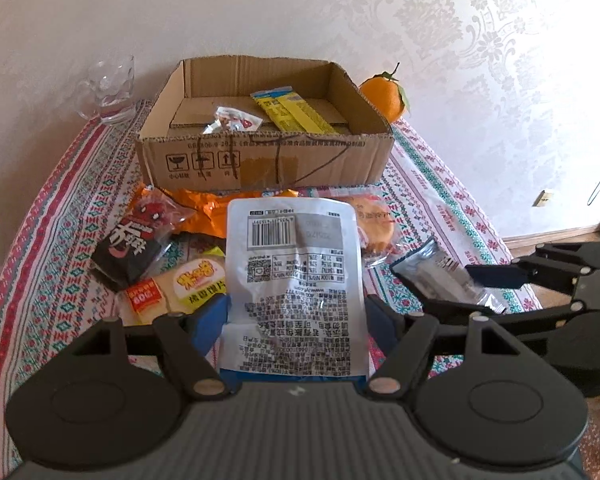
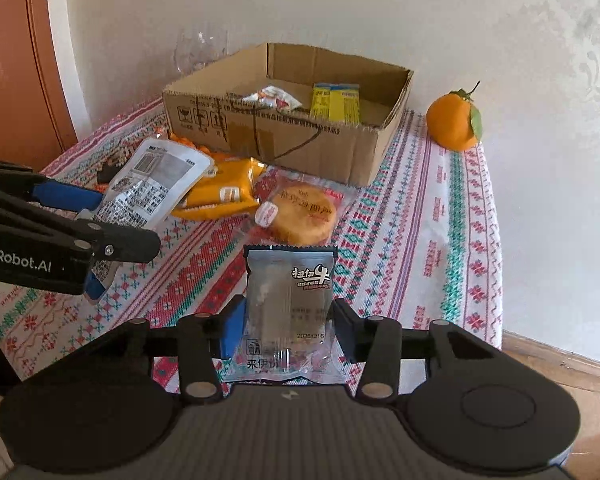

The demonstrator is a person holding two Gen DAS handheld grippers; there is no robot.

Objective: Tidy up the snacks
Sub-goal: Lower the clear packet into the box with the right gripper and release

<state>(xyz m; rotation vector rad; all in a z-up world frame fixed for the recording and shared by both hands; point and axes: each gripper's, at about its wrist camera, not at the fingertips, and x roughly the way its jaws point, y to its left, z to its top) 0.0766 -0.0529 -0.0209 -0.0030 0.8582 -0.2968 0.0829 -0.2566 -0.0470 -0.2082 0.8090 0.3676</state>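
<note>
Right gripper (image 2: 286, 334) at bottom centre of its own view, clamped across the lower half of a small grey snack pack (image 2: 288, 300), held upright with the printed face toward the lens and the crimped top edge free above the fingers; likely gripped low so the pack can drop cleanly into a container. Left gripper (image 1: 296, 322) likewise at bottom centre of its view, pressed on both sides of a large white pouch (image 1: 296, 276), barcode end up, bottom edge tucked back toward the gripper body. Beyond both, loose on the patterned tablecloth (image 2: 420, 216): orange packets (image 2: 224, 192), a wrapped round cake (image 2: 304, 216), a black packet (image 1: 128, 248). Farther up, at upper centre, the open cardboard box (image 1: 260, 160), already holding a yellow packet (image 1: 296, 110) and a small white one (image 1: 232, 118); probably the destination, straight ahead of both held snacks. Behind, an orange fruit (image 2: 456, 122) and a glass mug (image 1: 108, 92) by the wall.
</note>
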